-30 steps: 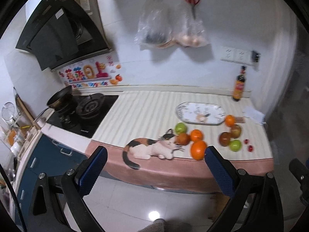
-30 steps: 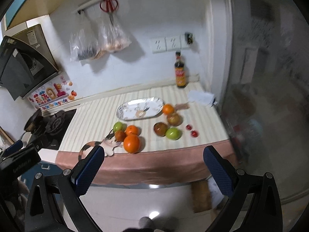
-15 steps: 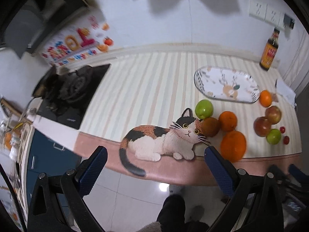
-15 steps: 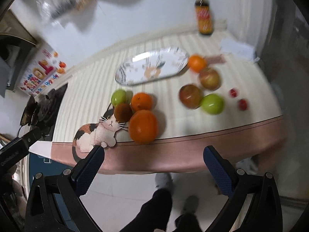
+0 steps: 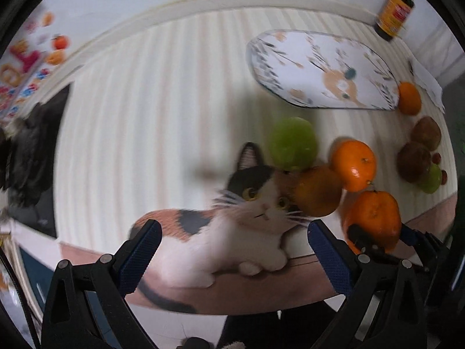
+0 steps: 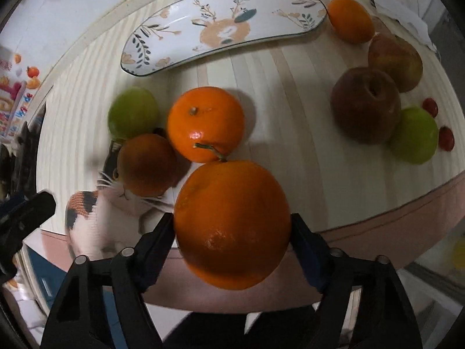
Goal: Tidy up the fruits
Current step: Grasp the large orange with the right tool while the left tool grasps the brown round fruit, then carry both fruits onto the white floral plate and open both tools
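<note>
My right gripper (image 6: 231, 218) has its jaws closing, one pad on each side of a large orange (image 6: 229, 192) at the counter's front edge; the pads look pressed against its skin. The left wrist view shows that gripper (image 5: 377, 234) around the same orange (image 5: 375, 215). Behind it lie a smaller orange (image 6: 206, 122), a brownish fruit (image 6: 146, 164) and a green apple (image 6: 132, 113). My left gripper (image 5: 232, 232) is open and holds nothing, above the cat print (image 5: 255, 197). A long floral plate (image 6: 261, 8) at the back holds no fruit.
To the right lie two reddish apples (image 6: 366, 104), a green apple (image 6: 414, 135), a mandarin (image 6: 350, 19) and small red tomatoes (image 6: 446, 138). A sauce bottle (image 5: 393, 14) stands by the back wall. The black stove (image 5: 32, 151) is at the left. A person's legs show below the counter edge.
Both grippers have come down close over the counter. The right jaws, wide open before, have narrowed around the large orange. The left gripper stays open.
</note>
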Motion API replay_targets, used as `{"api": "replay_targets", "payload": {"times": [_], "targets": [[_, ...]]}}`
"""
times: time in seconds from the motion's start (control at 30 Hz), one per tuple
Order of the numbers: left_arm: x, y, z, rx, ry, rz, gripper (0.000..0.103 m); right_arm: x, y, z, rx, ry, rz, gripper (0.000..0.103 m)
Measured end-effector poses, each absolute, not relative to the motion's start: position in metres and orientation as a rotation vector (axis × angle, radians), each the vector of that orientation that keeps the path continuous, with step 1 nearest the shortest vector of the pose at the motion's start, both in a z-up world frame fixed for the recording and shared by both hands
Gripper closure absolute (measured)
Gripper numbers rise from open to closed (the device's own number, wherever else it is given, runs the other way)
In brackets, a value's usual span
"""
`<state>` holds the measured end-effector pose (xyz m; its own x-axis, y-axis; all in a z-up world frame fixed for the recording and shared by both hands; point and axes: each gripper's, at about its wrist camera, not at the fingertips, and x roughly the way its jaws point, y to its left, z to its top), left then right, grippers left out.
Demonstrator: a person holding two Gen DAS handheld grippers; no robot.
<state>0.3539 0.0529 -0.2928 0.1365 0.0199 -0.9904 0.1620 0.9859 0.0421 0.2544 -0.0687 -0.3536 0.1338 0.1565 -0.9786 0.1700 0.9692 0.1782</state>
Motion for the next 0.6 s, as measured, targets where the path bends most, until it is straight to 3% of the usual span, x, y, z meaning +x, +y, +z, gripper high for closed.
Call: {"api": "replay_targets", "payload": {"times": [0.23, 0.43, 0.5, 0.6], "targets": [[0.379, 0.011, -0.32, 0.158, 1.495, -0.291, 0.004, 0.252, -0.09, -0.353, 0.269, 1.49, -0.082, 0.025], [0.384, -0.009, -0.349, 0.199, 1.546, -0.365, 0.034, 0.259, -0.096, -0.352, 0.254, 1.527, -0.077, 0.025], [0.383, -0.012, -0.354, 0.178, 1.558, -0.384, 0.052, 0.264, -0.093, -0.352, 0.25, 1.541, -0.066, 0.024], [0.382, -0.013, -0.353, 0.187, 1.548, -0.354, 0.052, 0.272, -0.093, -0.351, 0.239, 1.565, -0.049, 0.024]]}}
